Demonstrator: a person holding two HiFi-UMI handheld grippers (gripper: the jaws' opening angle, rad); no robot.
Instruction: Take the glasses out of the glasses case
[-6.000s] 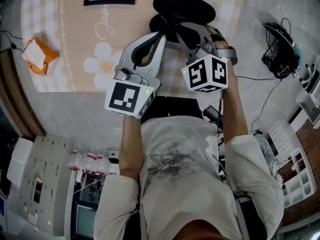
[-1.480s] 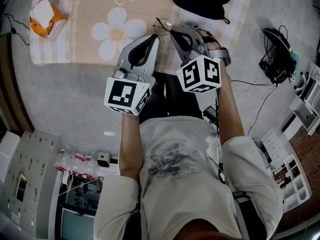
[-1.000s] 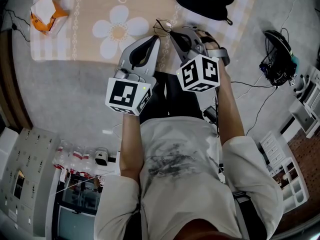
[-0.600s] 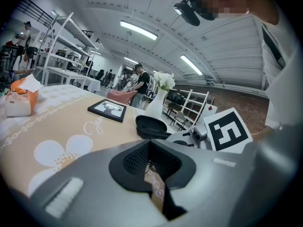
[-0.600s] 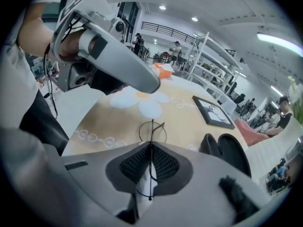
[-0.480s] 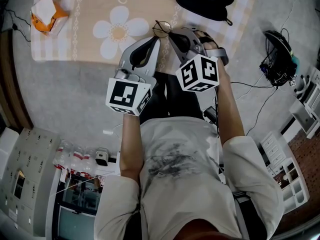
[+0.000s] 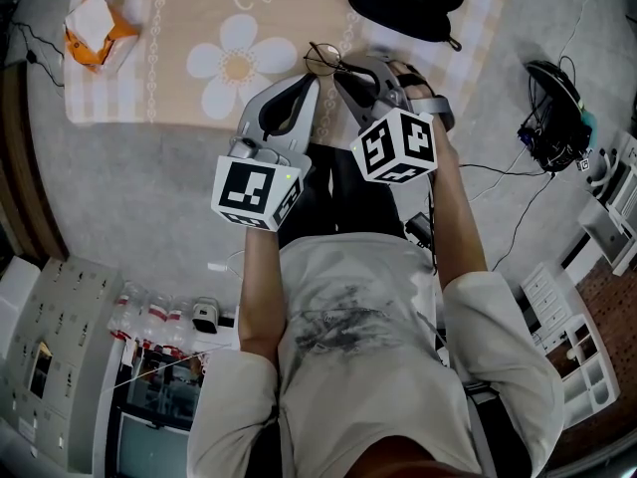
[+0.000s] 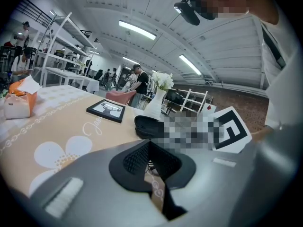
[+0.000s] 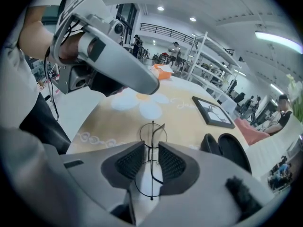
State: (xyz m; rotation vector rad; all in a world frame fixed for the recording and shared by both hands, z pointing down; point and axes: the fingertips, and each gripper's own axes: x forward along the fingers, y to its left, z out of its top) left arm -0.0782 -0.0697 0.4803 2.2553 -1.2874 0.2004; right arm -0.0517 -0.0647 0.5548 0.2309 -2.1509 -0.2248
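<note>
Over floral tablecloth, right claw pinches thin round-lensed glasses, seemingly folded.

Large lab hall: white shelving racks, ceiling strip lights, floor cable tangle, bystanders.

The glasses are thin dark wire with clear, glossy lenses. The case looks matt black. The left tongs and right tongs are smooth grey plastic with black ribbed pads. The printed cloth looks matt.
</note>
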